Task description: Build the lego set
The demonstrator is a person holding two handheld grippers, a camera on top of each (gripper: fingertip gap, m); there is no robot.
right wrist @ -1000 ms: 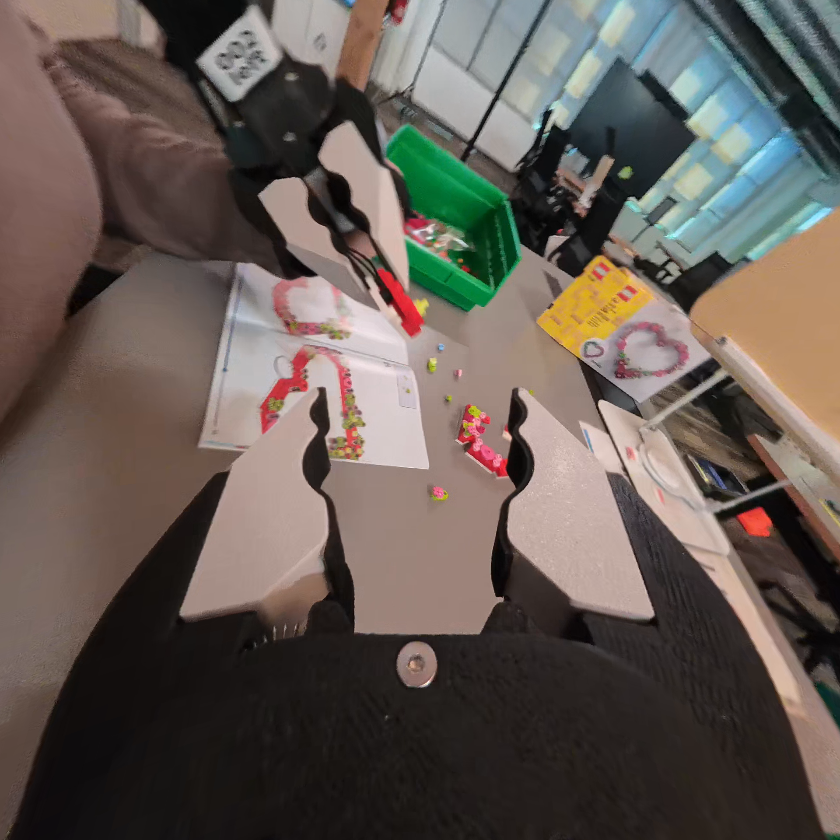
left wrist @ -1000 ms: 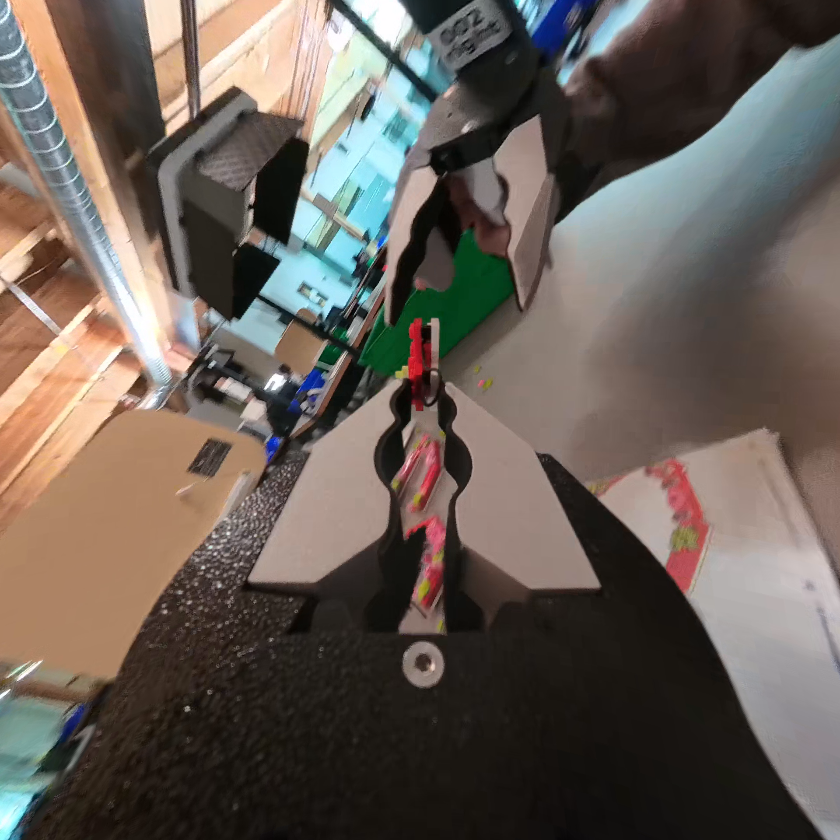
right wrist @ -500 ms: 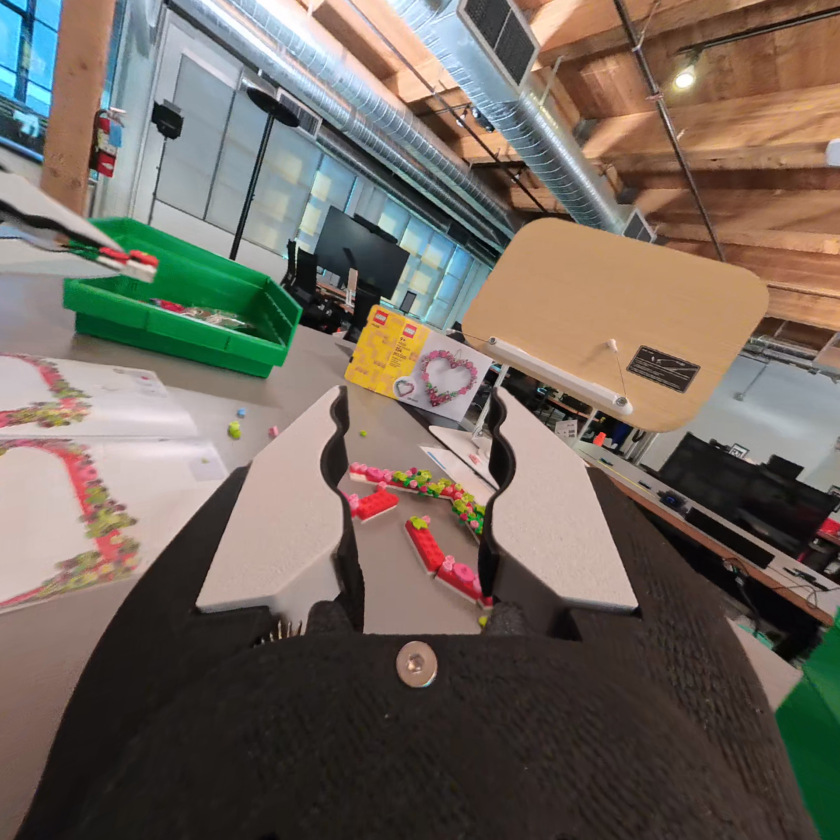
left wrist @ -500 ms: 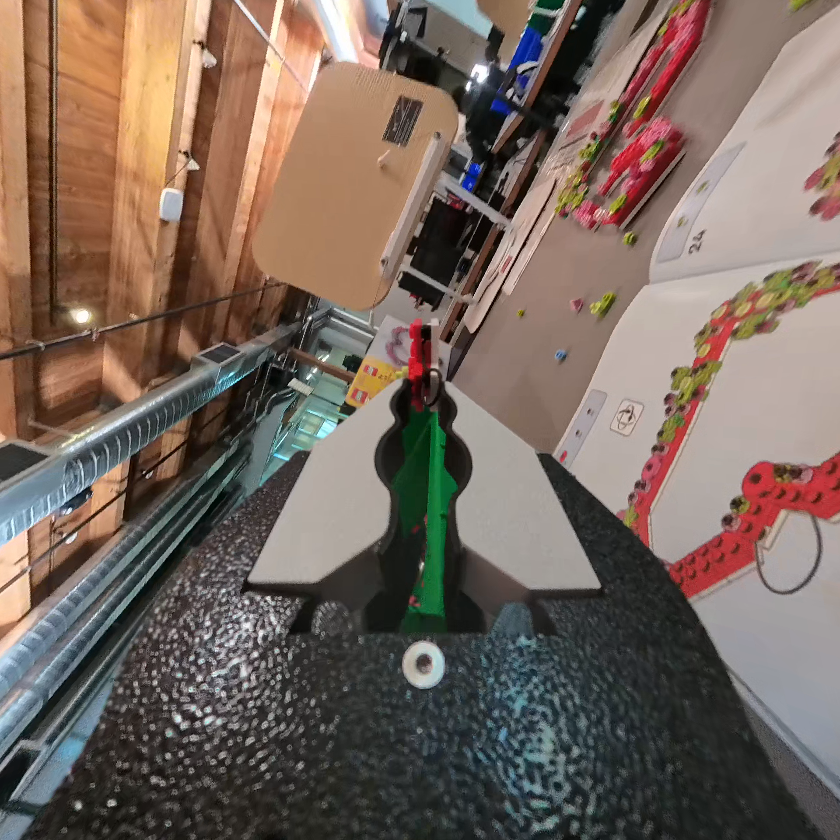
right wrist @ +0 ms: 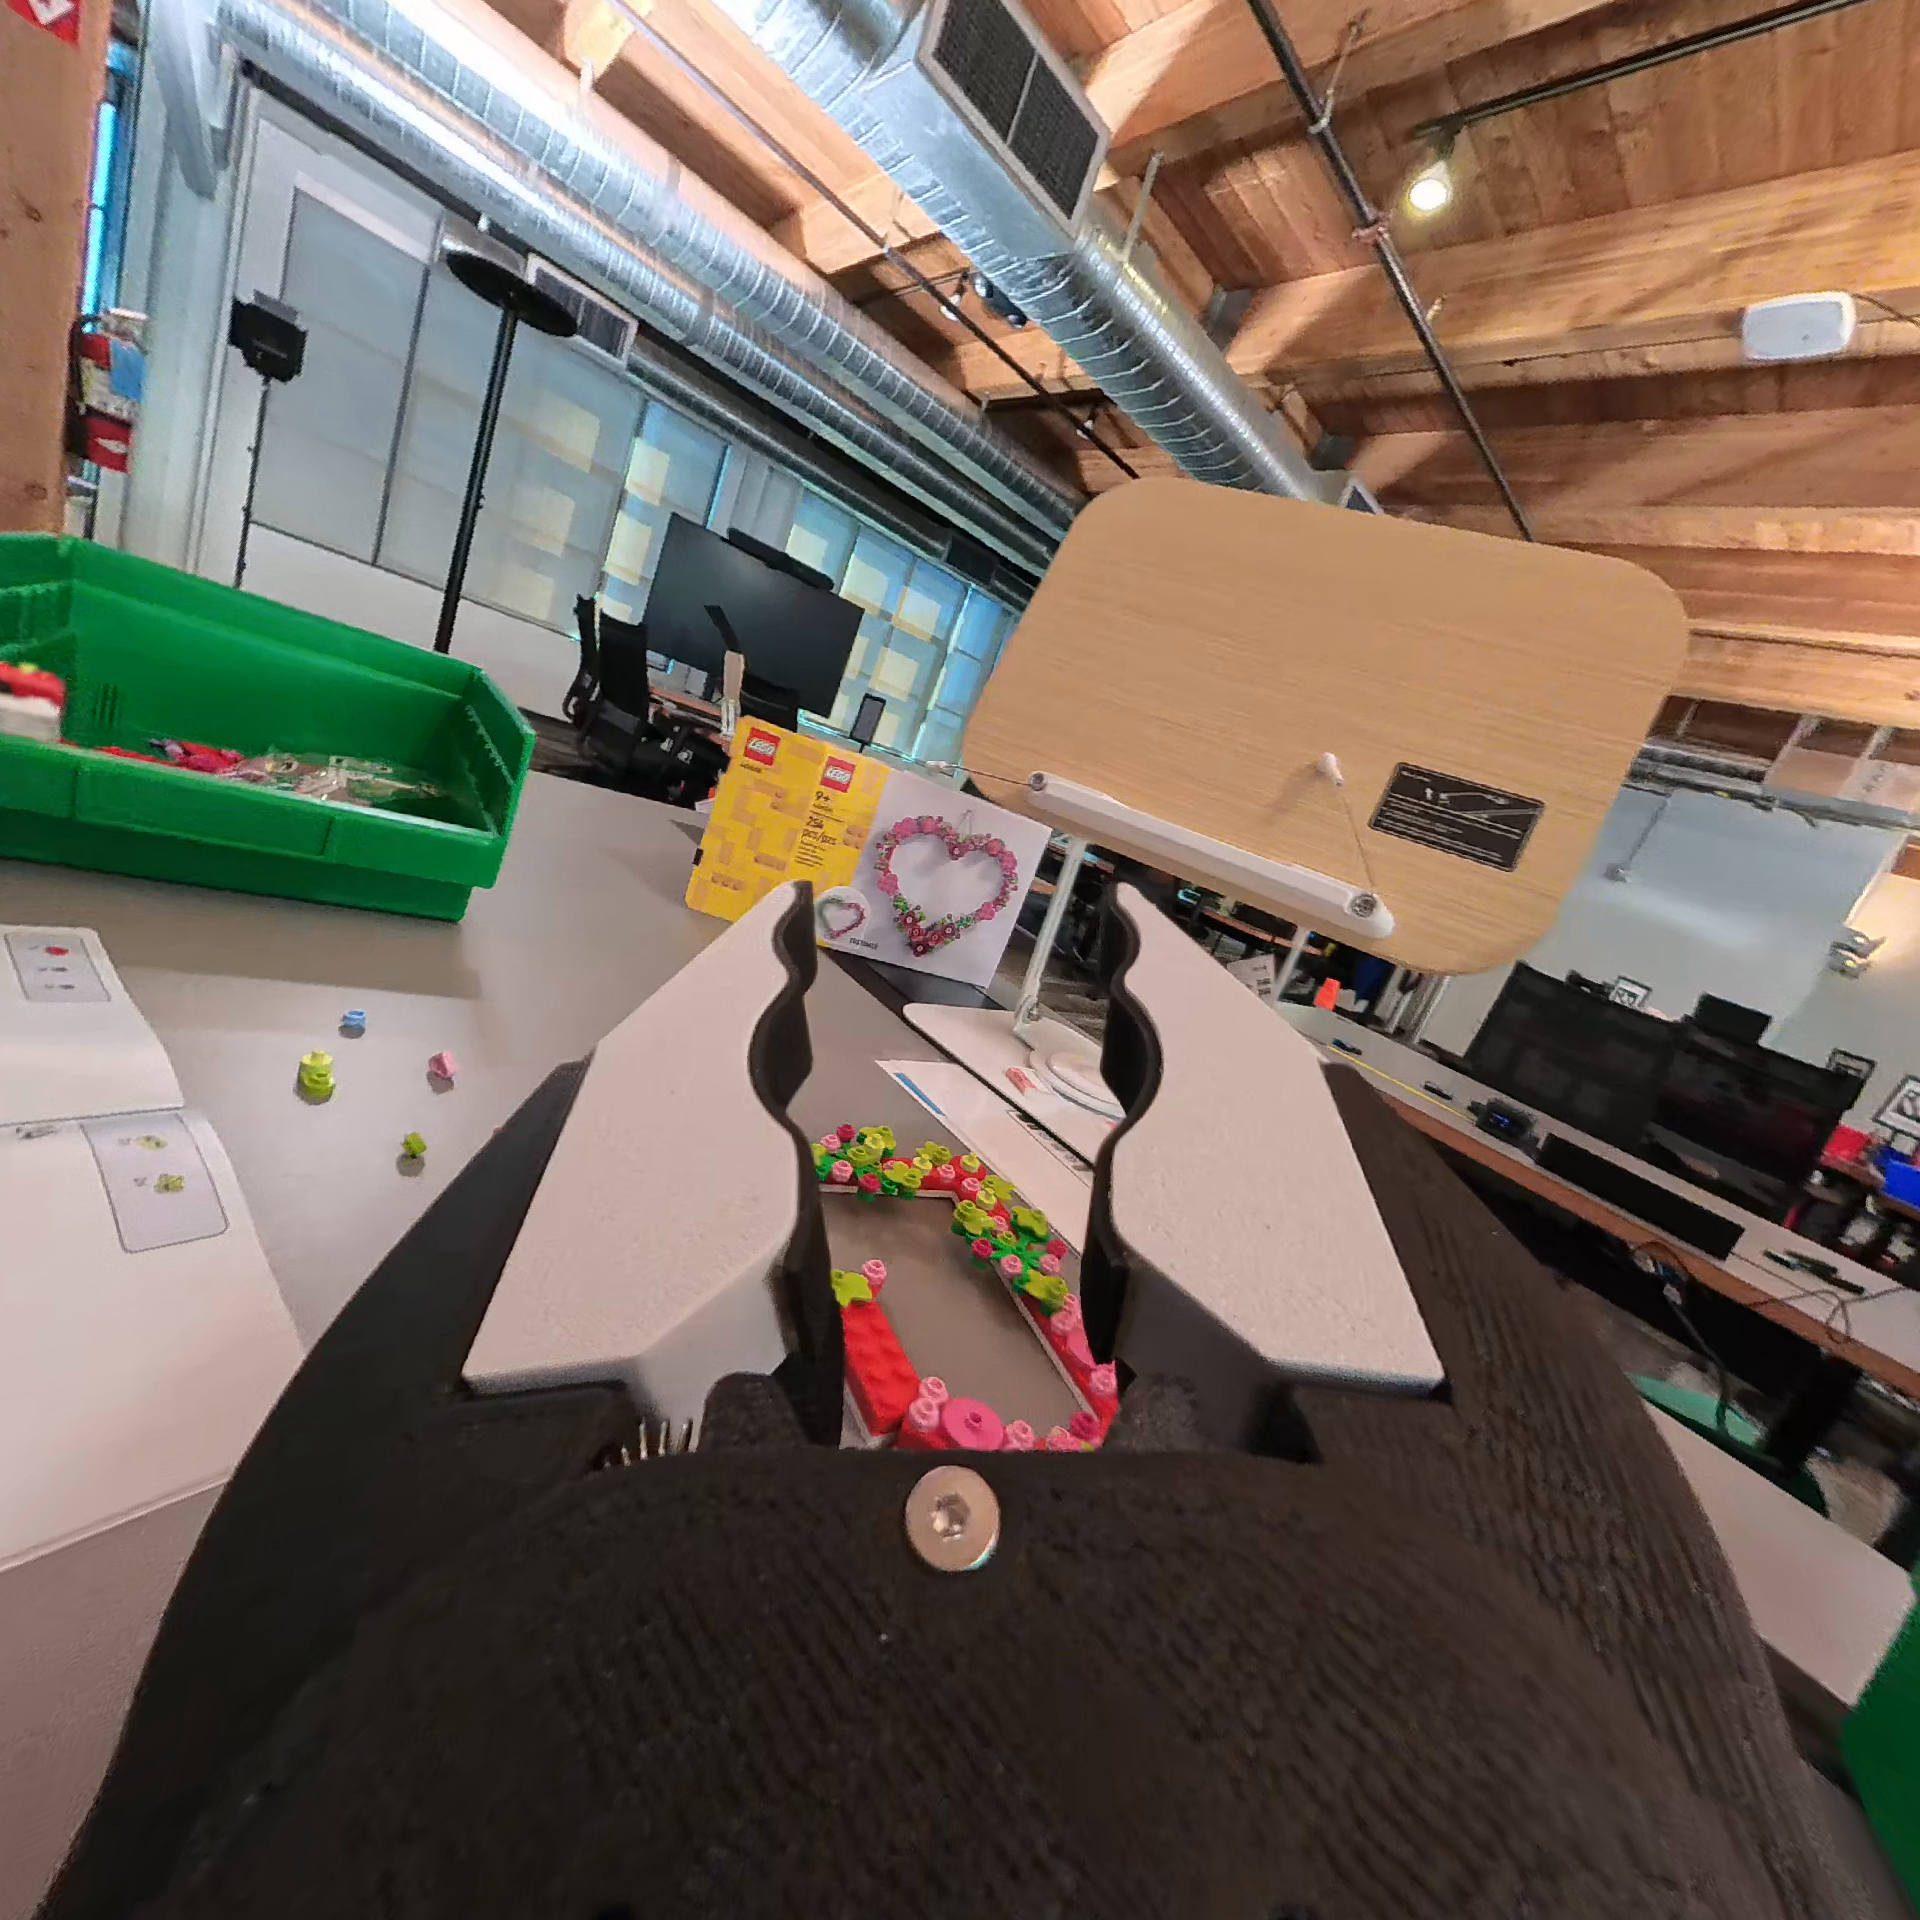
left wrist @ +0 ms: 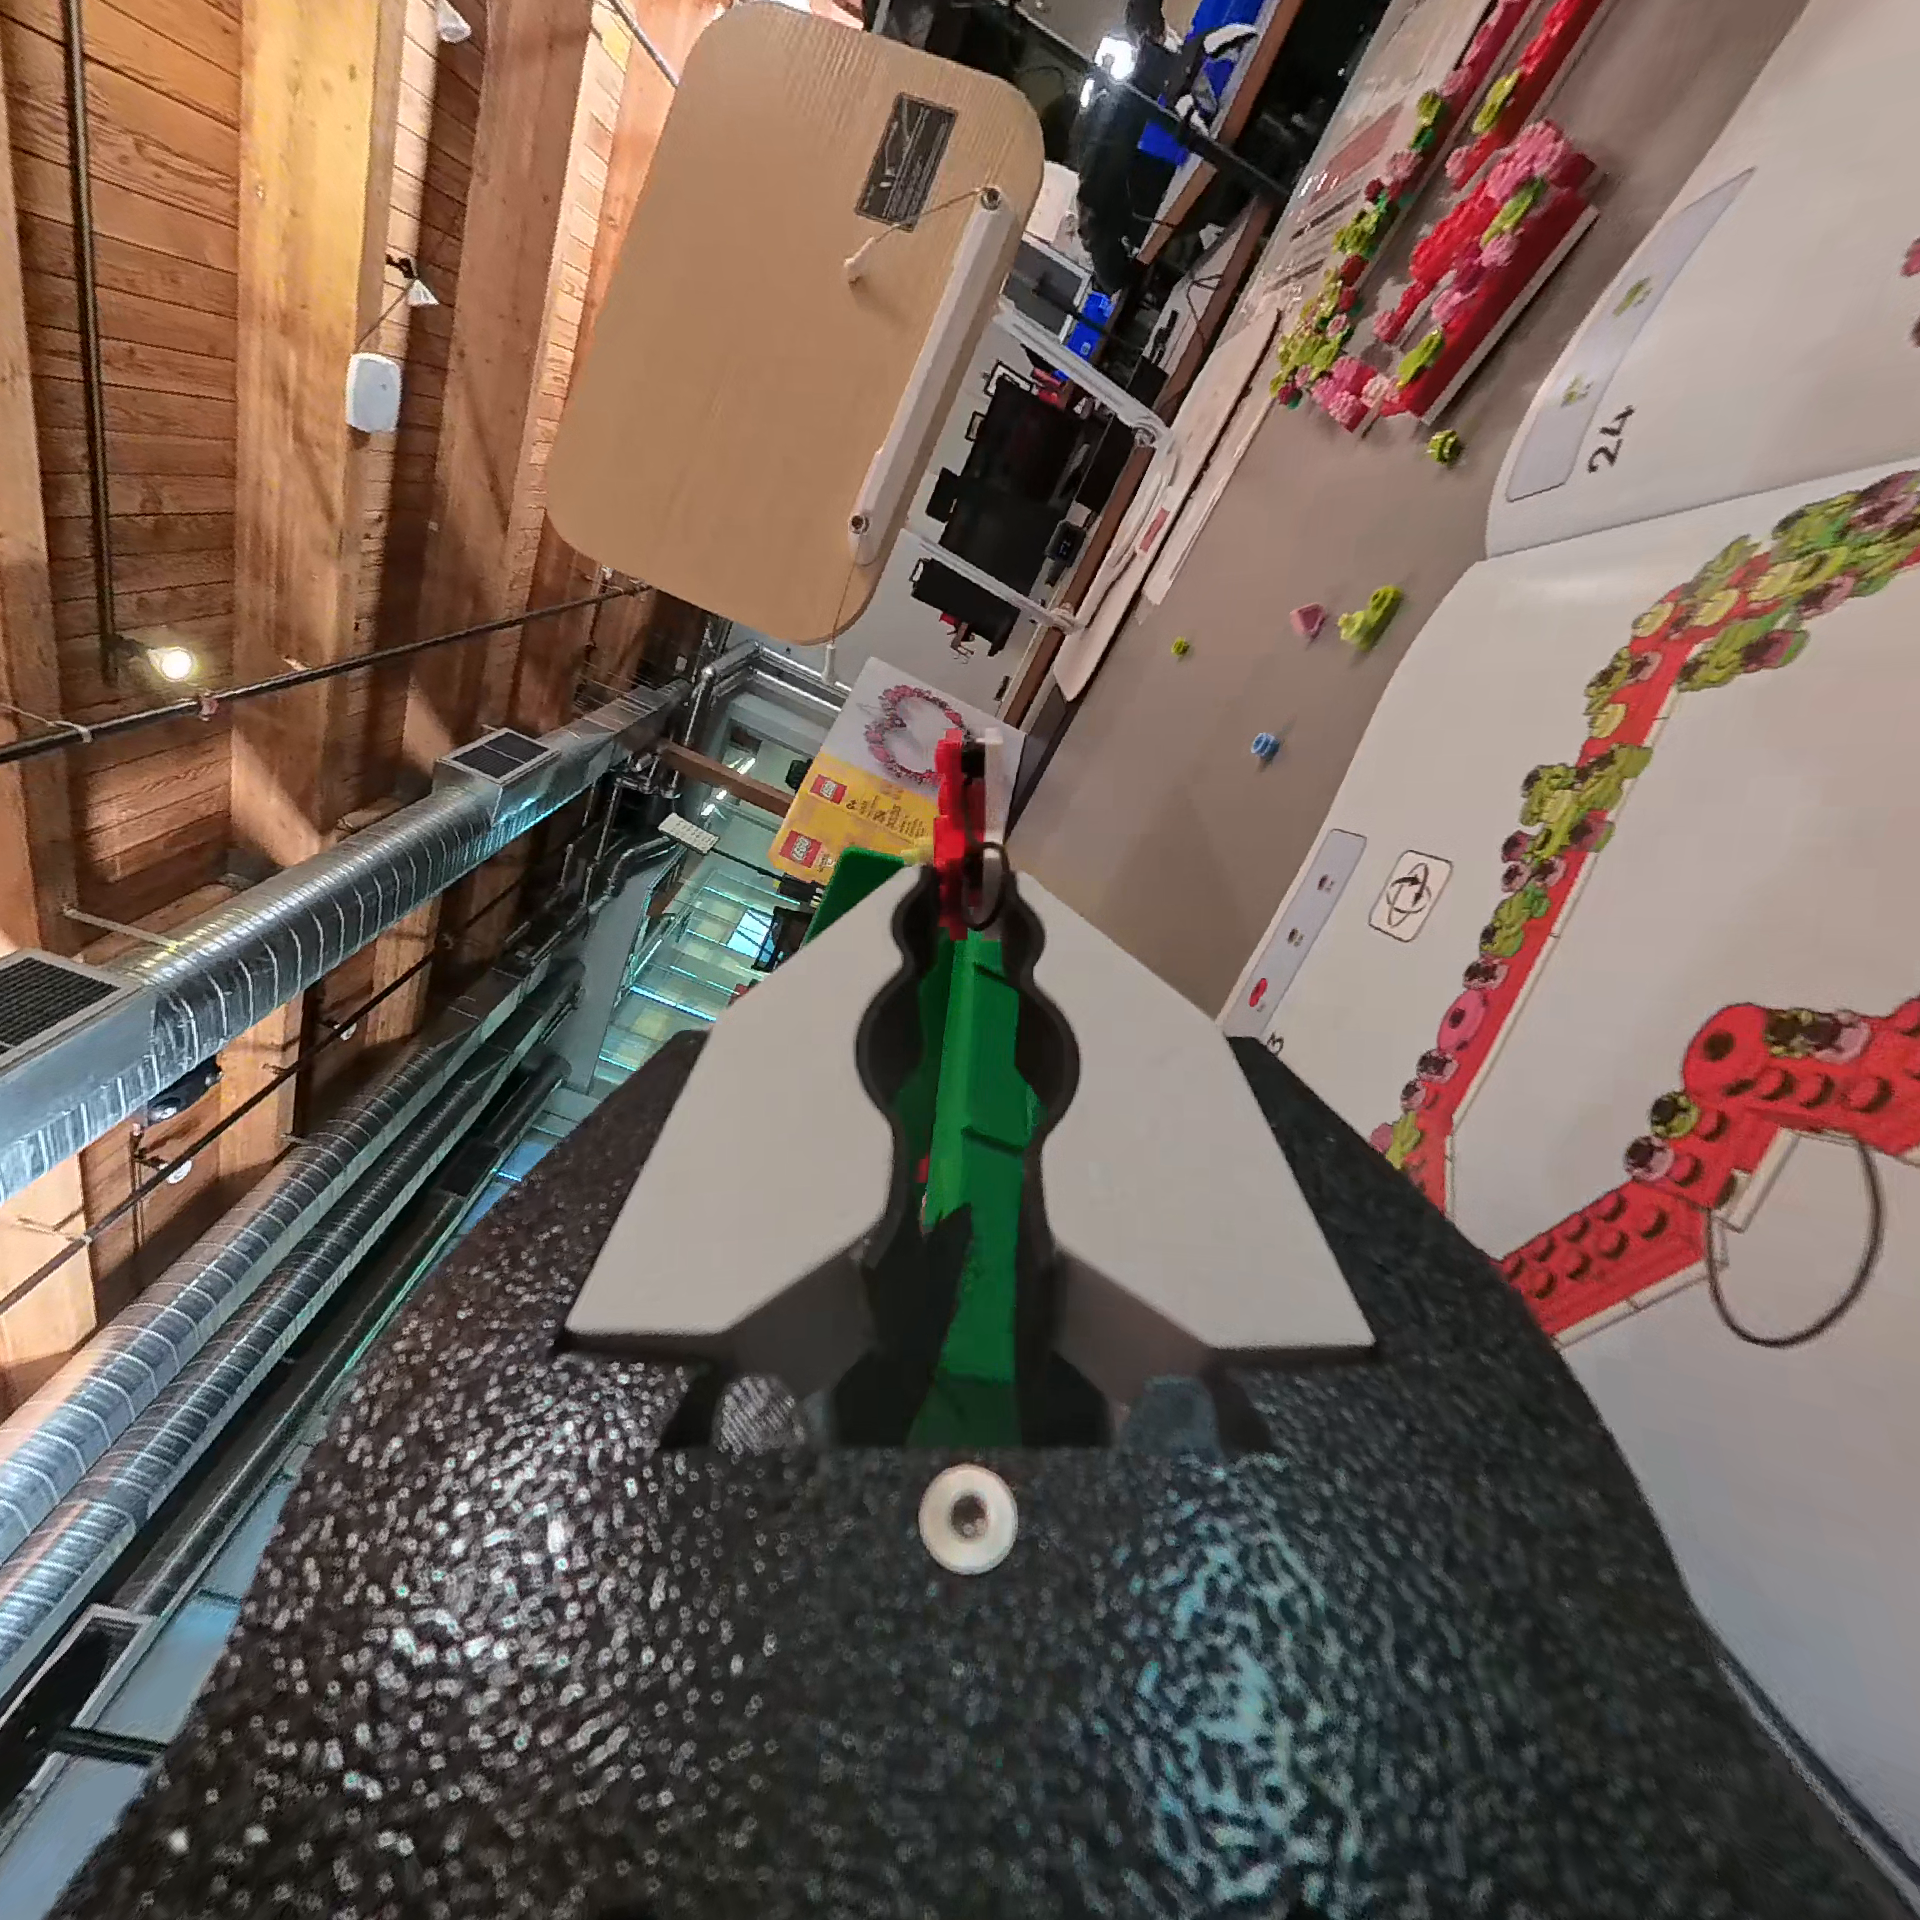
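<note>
My left gripper [left wrist: 964, 878] is shut on a small red and white lego piece [left wrist: 948, 769] with a black ring, held in the air with the view rolled sideways. The partly built heart of red bricks with pink and green flowers [left wrist: 1455, 239] lies on the grey table [left wrist: 1164, 810]. My right gripper [right wrist: 956, 914] is open and empty, low over that heart [right wrist: 878, 1351], which shows between its fingers. The open instruction booklet [left wrist: 1714, 935] lies beside the heart, at the left in the right wrist view [right wrist: 62, 1299].
A green bin [right wrist: 260, 748] with bagged pieces stands at the back left. A yellow lego box [right wrist: 862, 842] and a wooden board on a white stand [right wrist: 1320, 727] are behind the heart. Small loose pieces [right wrist: 317, 1075] lie on the table near the booklet.
My left gripper has swung away from the right gripper toward the room, still holding its piece. My right gripper has turned and come down low over the heart build.
</note>
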